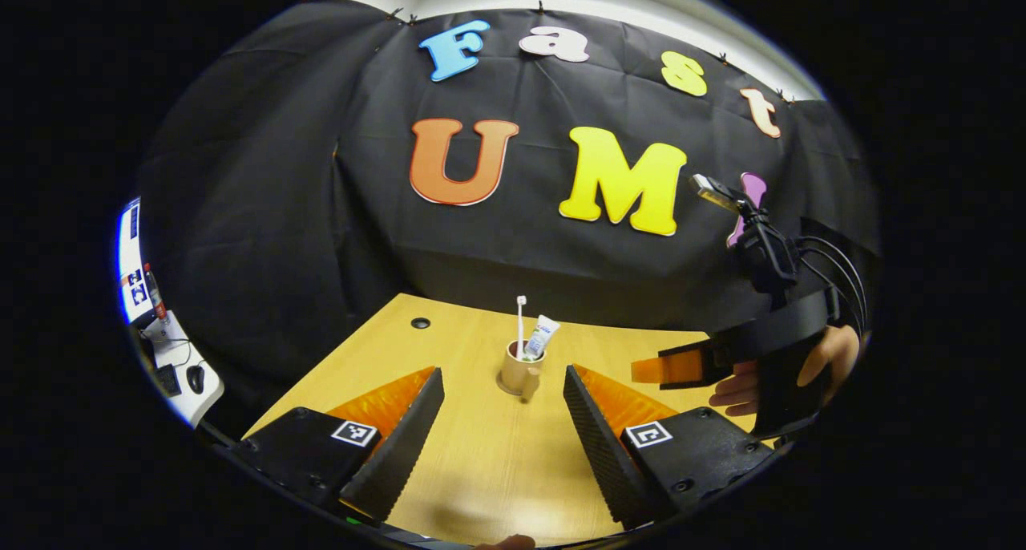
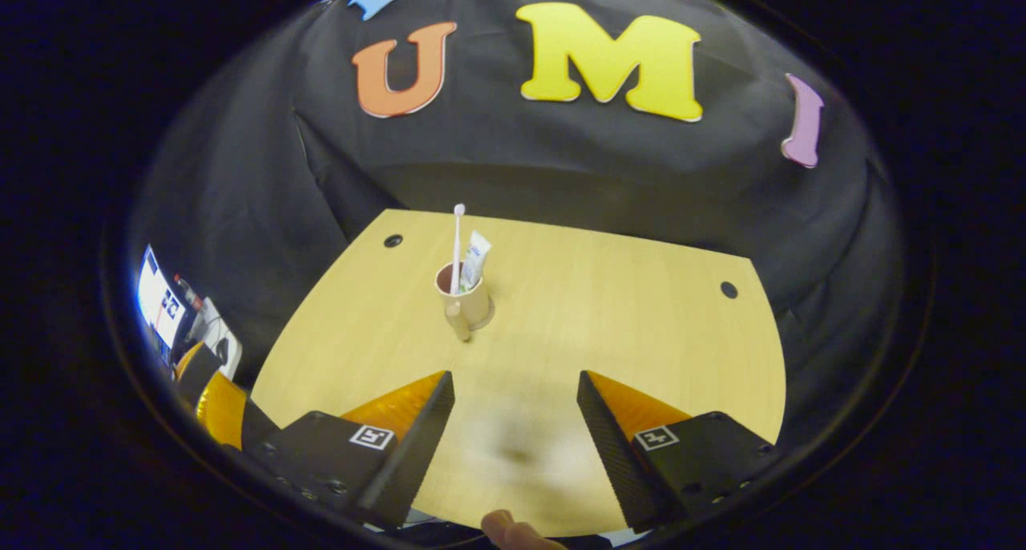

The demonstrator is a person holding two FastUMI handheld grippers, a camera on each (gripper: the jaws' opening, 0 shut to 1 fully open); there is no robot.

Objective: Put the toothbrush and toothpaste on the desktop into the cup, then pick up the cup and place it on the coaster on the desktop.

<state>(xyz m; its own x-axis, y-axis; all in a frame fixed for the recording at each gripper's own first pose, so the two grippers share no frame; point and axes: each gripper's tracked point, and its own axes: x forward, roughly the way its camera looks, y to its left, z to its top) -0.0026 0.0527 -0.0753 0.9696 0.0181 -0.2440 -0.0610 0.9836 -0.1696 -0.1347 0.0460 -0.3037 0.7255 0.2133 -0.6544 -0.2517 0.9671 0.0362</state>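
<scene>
A tan cup (image 1: 519, 368) stands upright near the middle of the wooden table (image 1: 481, 470), its handle facing me. A white toothbrush (image 1: 521, 319) and a small toothpaste tube (image 1: 542, 336) stick up out of it. A thin round rim at its base looks like the coaster (image 1: 505, 388). My left gripper (image 1: 503, 422) is open, low over the table, short of the cup. In the right gripper view the cup (image 2: 466, 300), toothbrush (image 2: 457, 245) and toothpaste (image 2: 474, 261) lie ahead and to the left of my open right gripper (image 2: 515, 422). Nothing is between either pair of fingers.
The right gripper (image 1: 653, 371) and the hand (image 1: 741, 391) holding it hover over the table's right side. Cable holes (image 2: 393, 240) (image 2: 728, 289) mark the far corners. A white side desk with a mouse (image 1: 195, 378) stands off to the left. The black cloth wall closes the back.
</scene>
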